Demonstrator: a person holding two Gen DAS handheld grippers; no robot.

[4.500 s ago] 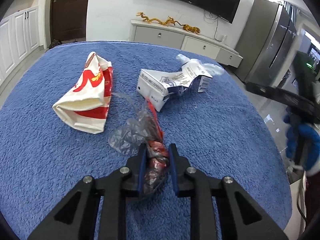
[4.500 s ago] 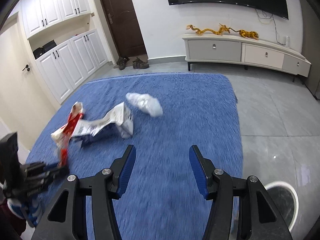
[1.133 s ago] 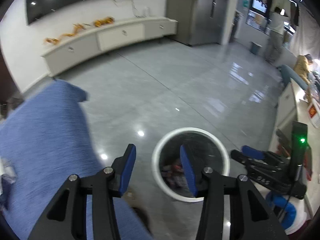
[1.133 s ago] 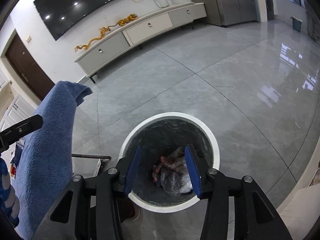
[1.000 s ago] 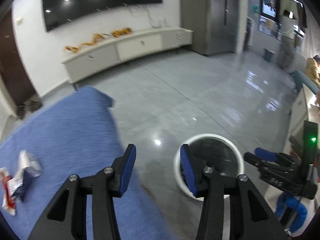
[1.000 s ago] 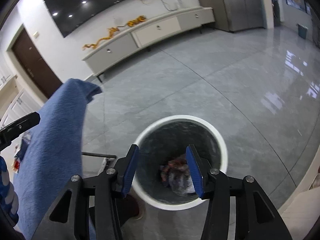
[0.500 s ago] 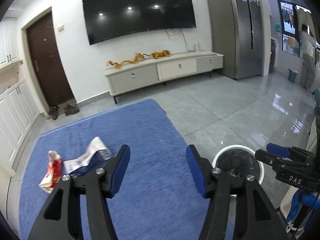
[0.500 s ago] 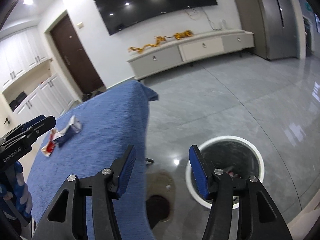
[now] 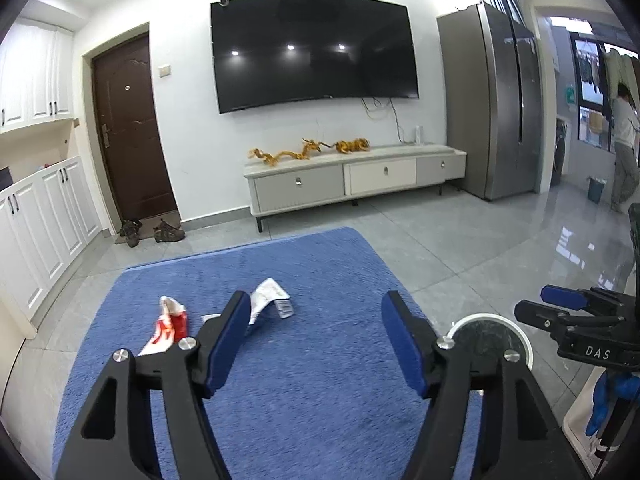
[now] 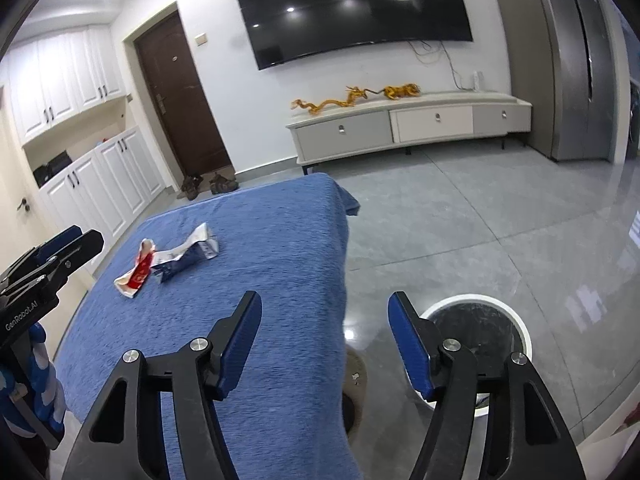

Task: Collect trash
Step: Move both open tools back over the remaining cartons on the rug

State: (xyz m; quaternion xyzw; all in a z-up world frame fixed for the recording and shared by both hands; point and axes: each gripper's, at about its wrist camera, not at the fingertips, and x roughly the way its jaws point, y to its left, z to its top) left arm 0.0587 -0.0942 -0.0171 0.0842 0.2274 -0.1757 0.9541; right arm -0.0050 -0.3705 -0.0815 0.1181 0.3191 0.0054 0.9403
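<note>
A table covered with a blue cloth [image 10: 280,240] carries two pieces of trash near its far left part. A red-and-white paper bag [image 10: 136,270] lies flattened, and just beside it, to its right, lies a crushed white-and-blue carton [image 10: 188,254]. Beside the table, on the grey tiled floor [image 10: 460,216], stands a round white bin [image 10: 516,326].

The location is a home living room. A large black curved television [image 9: 314,50] is mounted on the white far wall above a long, low grey-and-white media cabinet [image 9: 354,178] carrying golden dragon ornaments [image 9: 308,149]. A dark brown entrance door [image 9: 128,128] stands at far left with pairs of shoes [image 9: 150,232] on the glossy grey floor tiles [image 10: 500,224]. White panelled cupboards [image 9: 36,220] line the left wall; a tall steel refrigerator [image 9: 496,100] stands at far right.
</note>
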